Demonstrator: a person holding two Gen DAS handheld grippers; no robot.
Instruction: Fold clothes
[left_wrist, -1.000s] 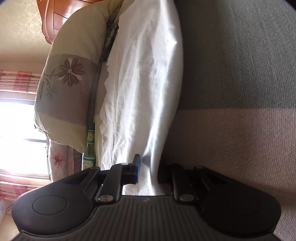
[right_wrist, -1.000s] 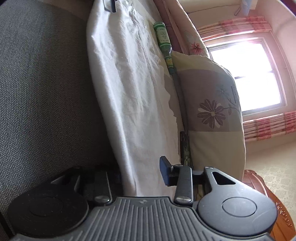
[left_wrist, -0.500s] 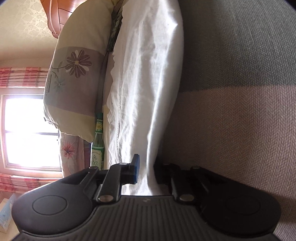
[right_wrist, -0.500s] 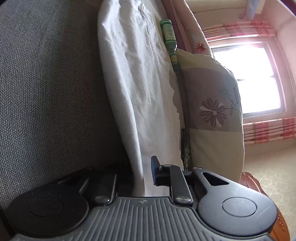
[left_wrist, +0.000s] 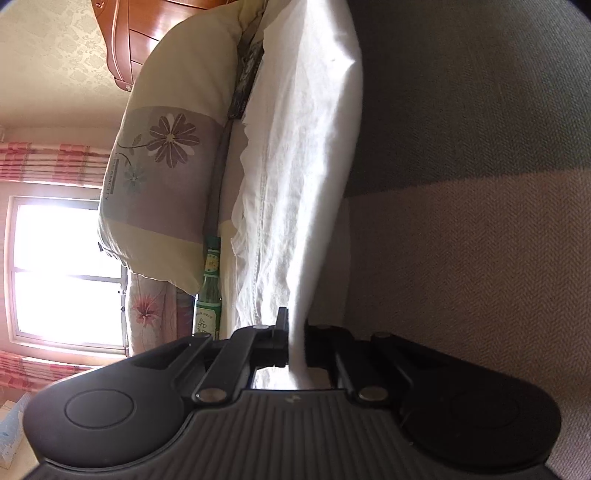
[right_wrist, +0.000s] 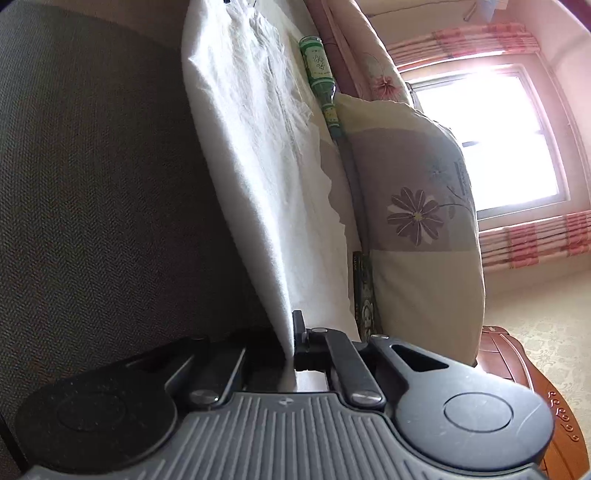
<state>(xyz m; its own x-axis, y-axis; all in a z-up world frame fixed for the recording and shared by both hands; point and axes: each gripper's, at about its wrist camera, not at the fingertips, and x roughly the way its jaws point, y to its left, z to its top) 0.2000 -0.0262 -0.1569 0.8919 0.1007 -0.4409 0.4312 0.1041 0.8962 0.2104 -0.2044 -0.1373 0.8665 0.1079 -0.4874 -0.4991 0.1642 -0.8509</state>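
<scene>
Bed cover (left_wrist: 480, 258) is the work surface: grey and tan woven fabric. The white garment (left_wrist: 306, 166) lies stretched along it, with a flowered pillow (left_wrist: 166, 184) beside its far edge and a green bottle (left_wrist: 208, 295) and a dark flat packet (right_wrist: 364, 295) wedged between pillow and cloth.

What changed: a second ago the right gripper (right_wrist: 293, 339) stood partly open around the cloth edge. Now it's pinched tight on the white garment, fabric running straight up out of the jaws. The left gripper (left_wrist: 295, 332) was already clamped on the other end of the garment and hasn't let go; its view has swung a little, nothing more.

So both ends are now held, cloth taut between the two grippers and starting to lift off the cover at the right end. My read: grasp phase done, fold not yet made. Next is likely lifting both ends together and carrying the edge over. Risk: thin cloth slipping from a narrow pinch.
</scene>
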